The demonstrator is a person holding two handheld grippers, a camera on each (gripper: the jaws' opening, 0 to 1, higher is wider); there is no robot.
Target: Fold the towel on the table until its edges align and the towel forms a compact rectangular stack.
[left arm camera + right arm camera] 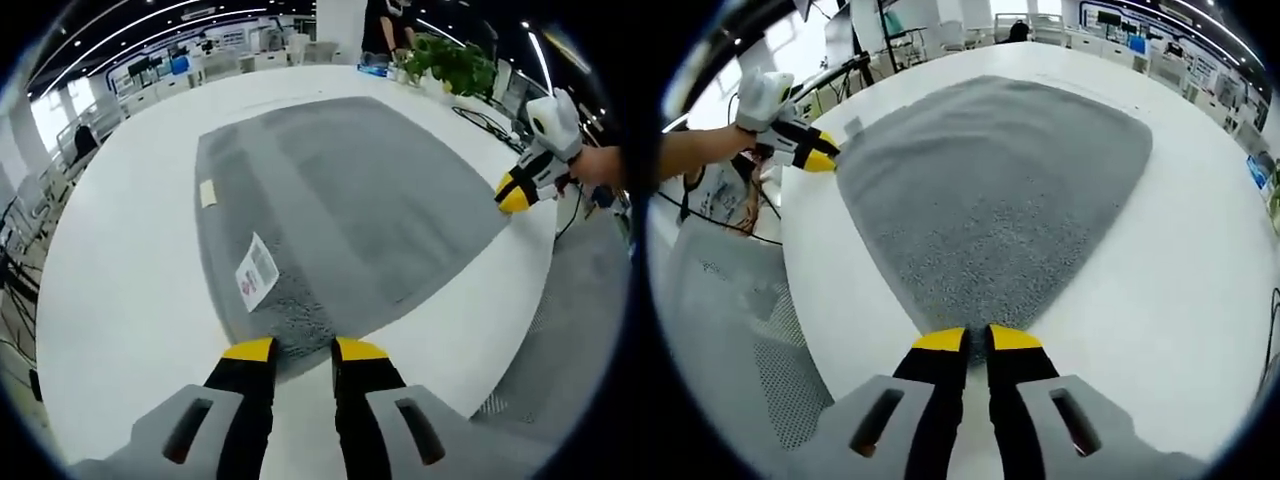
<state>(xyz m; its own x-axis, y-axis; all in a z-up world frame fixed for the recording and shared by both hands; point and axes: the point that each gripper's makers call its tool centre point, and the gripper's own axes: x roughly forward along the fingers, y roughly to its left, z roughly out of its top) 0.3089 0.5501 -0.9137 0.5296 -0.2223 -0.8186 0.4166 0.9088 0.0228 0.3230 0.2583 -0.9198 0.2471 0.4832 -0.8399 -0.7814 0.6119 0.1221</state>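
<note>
Grey towel [360, 200] spread flat mid-frame on white bench [120, 290], unfolded. Left gripper [304, 350] and right gripper [975, 339] at near corners; fingers narrowly parted, grip uncertain. All folds remaining.

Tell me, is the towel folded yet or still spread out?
Spread flat, unfolded: the grey towel lies in one layer on the white table, with each gripper at a near corner.
</note>
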